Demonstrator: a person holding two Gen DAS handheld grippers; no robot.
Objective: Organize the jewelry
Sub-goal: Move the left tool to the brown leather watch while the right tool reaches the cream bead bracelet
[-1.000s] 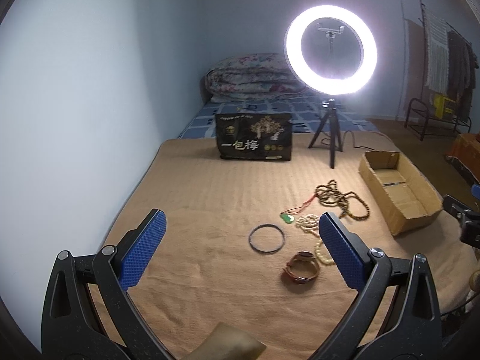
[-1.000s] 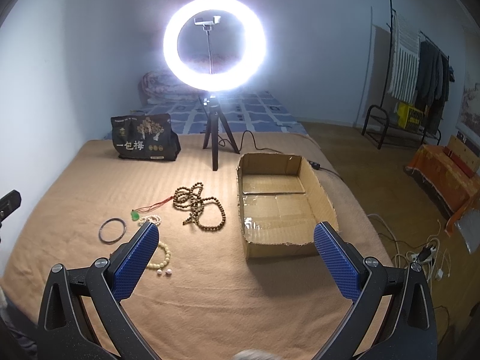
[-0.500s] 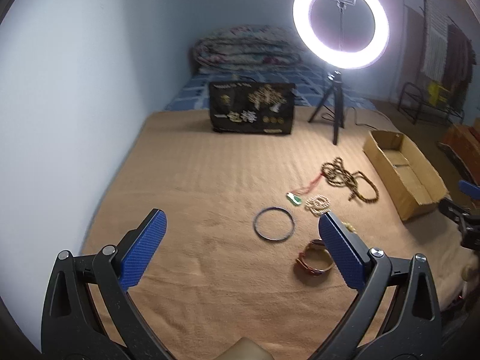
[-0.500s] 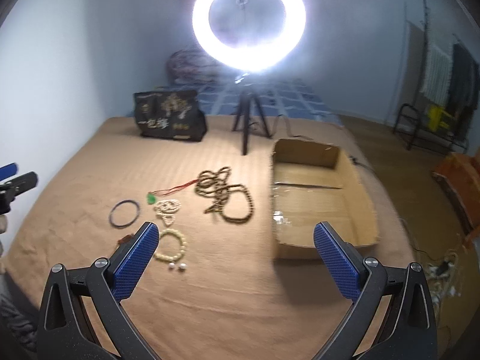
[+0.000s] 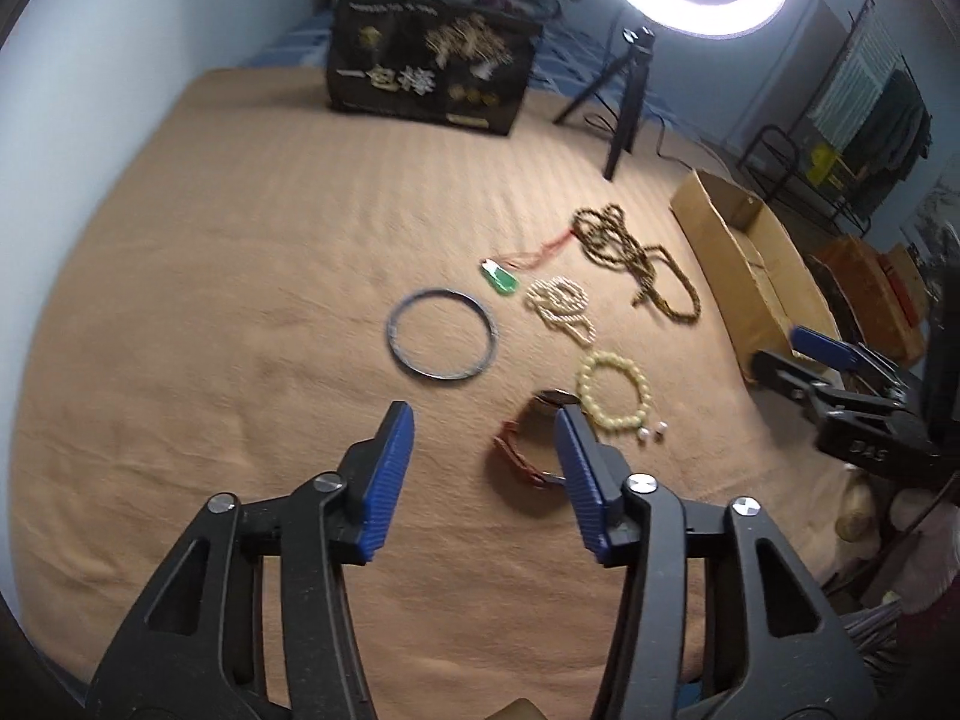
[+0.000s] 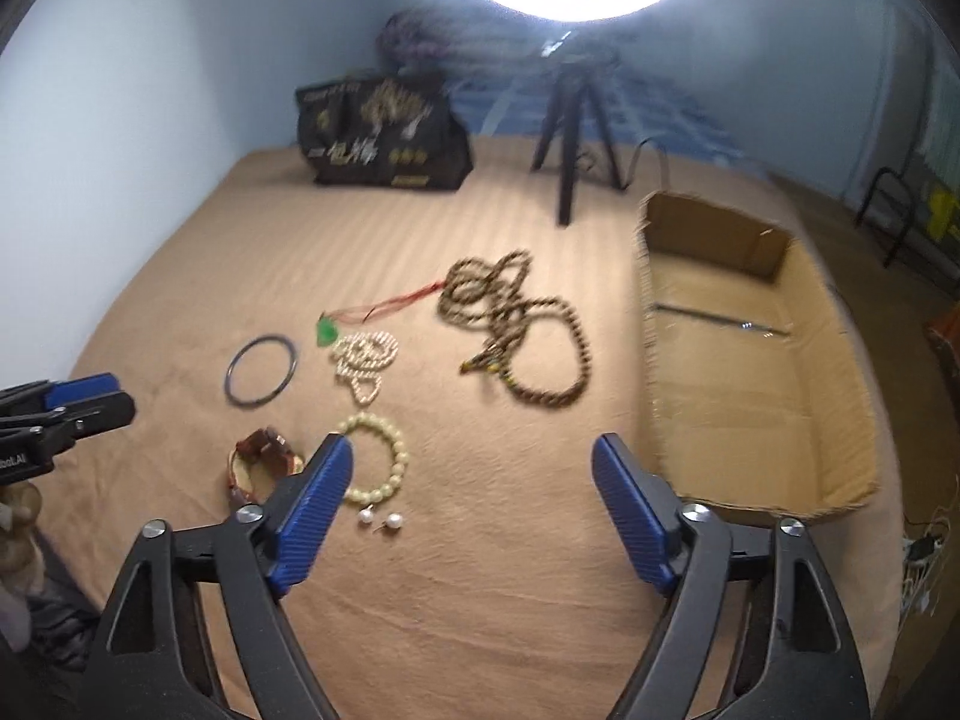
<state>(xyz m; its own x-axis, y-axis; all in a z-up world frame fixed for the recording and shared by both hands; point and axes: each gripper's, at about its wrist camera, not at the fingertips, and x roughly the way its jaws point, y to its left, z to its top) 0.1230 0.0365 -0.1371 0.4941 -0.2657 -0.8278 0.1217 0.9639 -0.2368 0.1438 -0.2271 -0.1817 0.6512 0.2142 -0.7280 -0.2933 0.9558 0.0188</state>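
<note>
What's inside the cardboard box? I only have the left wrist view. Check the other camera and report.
Observer: In the right wrist view the cardboard box holds no jewelry; only a shiny strip lies on its floor.
Operator: Report the right gripper's jaws.
Observer: The right gripper is open, jaws wide apart, nothing between them.
Operator: Now the brown bracelet behind my jaw.
Observer: The brown bracelet lies loose on the blanket, left of the yellow bead bracelet.
</note>
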